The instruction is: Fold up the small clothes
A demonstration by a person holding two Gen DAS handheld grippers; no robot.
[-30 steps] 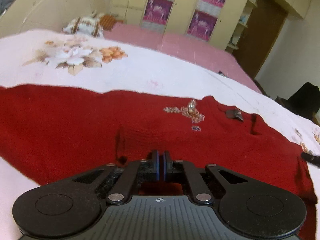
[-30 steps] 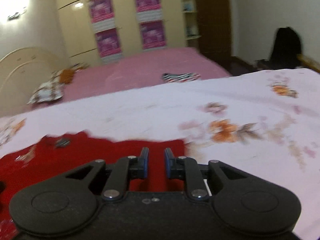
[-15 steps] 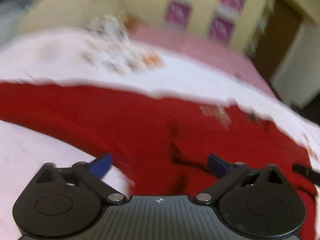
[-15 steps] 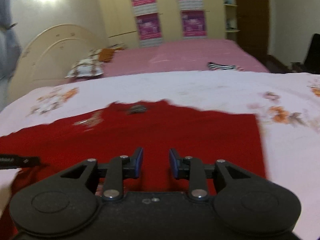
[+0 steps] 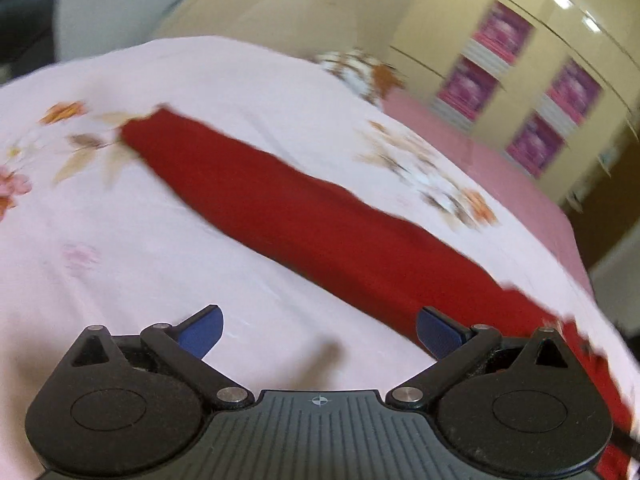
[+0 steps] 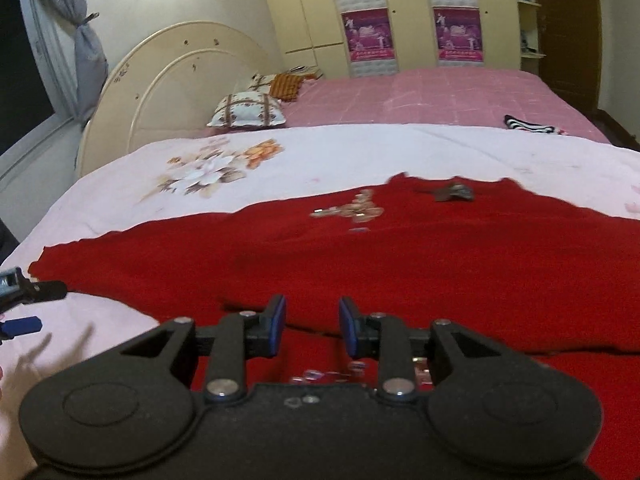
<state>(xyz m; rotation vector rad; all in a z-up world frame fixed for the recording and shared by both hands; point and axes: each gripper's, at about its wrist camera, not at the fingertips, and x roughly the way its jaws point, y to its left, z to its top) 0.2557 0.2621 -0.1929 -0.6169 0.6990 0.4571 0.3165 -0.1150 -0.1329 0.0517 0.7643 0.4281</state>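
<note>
The sweater [image 6: 400, 256] lies spread across the bedsheet [image 6: 340, 152] on the bed, one sleeve [image 5: 280, 208] stretching away to the left. A pillow [image 6: 248, 114] sits behind it by the headboard [image 6: 180, 64]; the wardrobe [image 6: 408, 12] stands beyond.

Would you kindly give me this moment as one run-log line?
left gripper: open, empty | right gripper: open, empty | red sweater: flat on floral bedsheet, fold unfinished

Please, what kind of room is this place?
Most likely a home bedroom: a bed with a curved headboard, a pillow on the pink bedsheet, and a tall wardrobe along the wall.
</note>
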